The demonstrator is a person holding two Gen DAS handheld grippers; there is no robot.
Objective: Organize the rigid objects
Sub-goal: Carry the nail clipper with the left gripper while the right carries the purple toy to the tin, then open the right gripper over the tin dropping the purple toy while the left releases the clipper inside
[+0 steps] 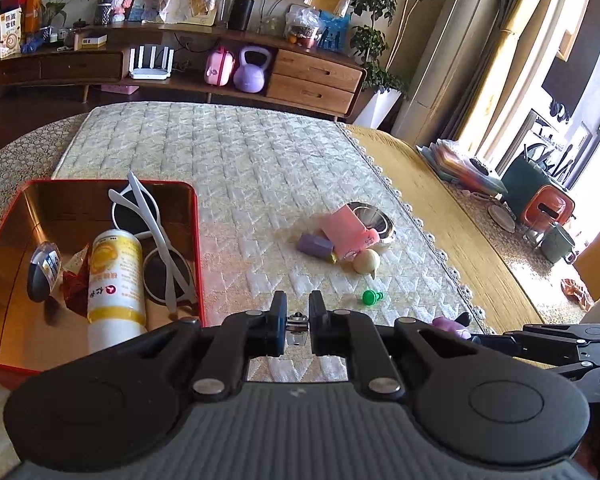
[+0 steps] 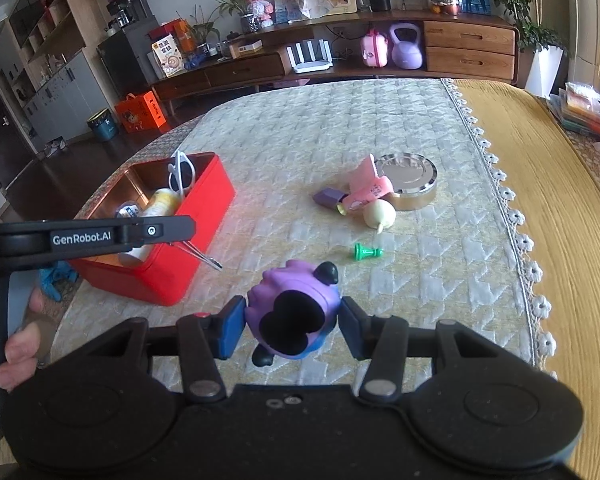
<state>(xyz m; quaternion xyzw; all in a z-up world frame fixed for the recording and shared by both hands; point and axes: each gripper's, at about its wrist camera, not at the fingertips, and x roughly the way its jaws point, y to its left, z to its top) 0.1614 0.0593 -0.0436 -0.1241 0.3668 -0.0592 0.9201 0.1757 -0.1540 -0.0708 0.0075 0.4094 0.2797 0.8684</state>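
Note:
A red tin box (image 1: 198, 240) (image 2: 204, 208) holds white sunglasses (image 1: 156, 240), a yellow-white bottle (image 1: 114, 276) and small packets. My left gripper (image 1: 298, 322) is shut on a small metal tool, seen as metal tweezers (image 2: 204, 258) beside the box in the right wrist view. My right gripper (image 2: 292, 320) has its jaws around a purple and black toy figure (image 2: 296, 312) on the quilt, with a small gap at the right pad. On the quilt lie a green chess pawn (image 1: 372, 297) (image 2: 366, 252), a cream bulb toy (image 1: 366, 262), a pink item (image 1: 346, 232), a purple block (image 1: 315, 245) and a round metal tin (image 2: 410, 180).
The cream quilted mat (image 1: 240, 168) covers a table with a yellow cloth (image 2: 540, 200) to the right. A wooden sideboard (image 1: 312, 76) with a kettlebell stands beyond. Cups and a green-orange container (image 1: 540, 200) sit at the far right.

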